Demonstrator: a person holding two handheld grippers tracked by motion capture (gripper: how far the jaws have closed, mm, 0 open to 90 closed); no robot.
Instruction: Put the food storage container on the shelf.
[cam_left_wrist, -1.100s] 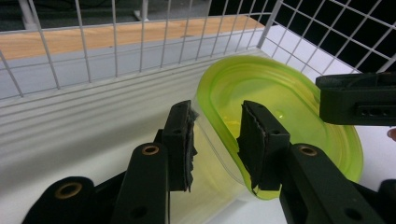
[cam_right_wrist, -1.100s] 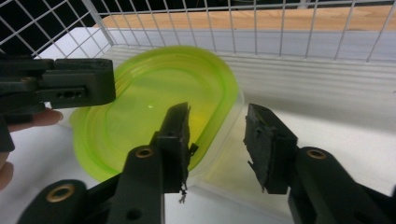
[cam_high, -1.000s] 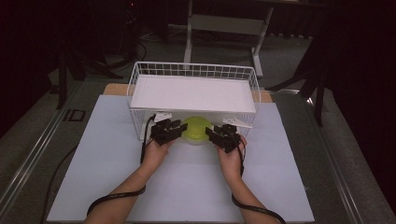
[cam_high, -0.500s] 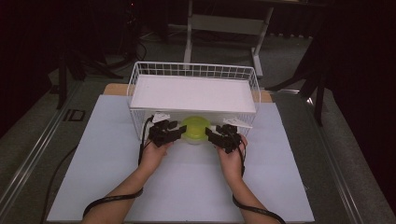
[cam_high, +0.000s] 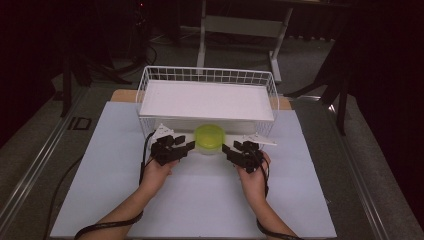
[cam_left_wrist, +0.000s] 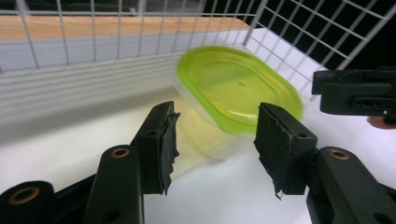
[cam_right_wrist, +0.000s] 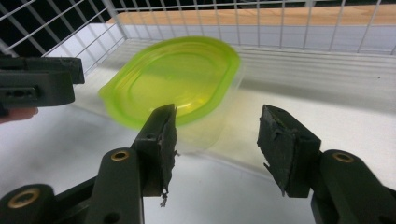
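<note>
A clear tub with a lime-green lid (cam_high: 209, 139) stands on the white table cover, half under the front edge of the wire rack (cam_high: 207, 75). My left gripper (cam_high: 187, 146) is at its left and my right gripper (cam_high: 227, 150) at its right, both pointing inward at it. In the left gripper view the tub (cam_left_wrist: 233, 88) lies just beyond the open left gripper (cam_left_wrist: 215, 140), untouched. In the right gripper view the tub (cam_right_wrist: 173, 79) sits just past the open right gripper (cam_right_wrist: 217, 140). Both pairs of jaws have just been opening, with nothing pressed between them.
The white wire rack carries a flat white shelf (cam_high: 207, 100) and its wire sides stand close around the tub. The white table cover (cam_high: 200, 205) stretches toward the person. Cables trail from both grippers. A dark floor and a desk frame (cam_high: 245, 25) lie beyond.
Both grippers have drawn back from the tub toward the person and slightly outward, and their jaws stand wider apart. The tub stays where it was.
</note>
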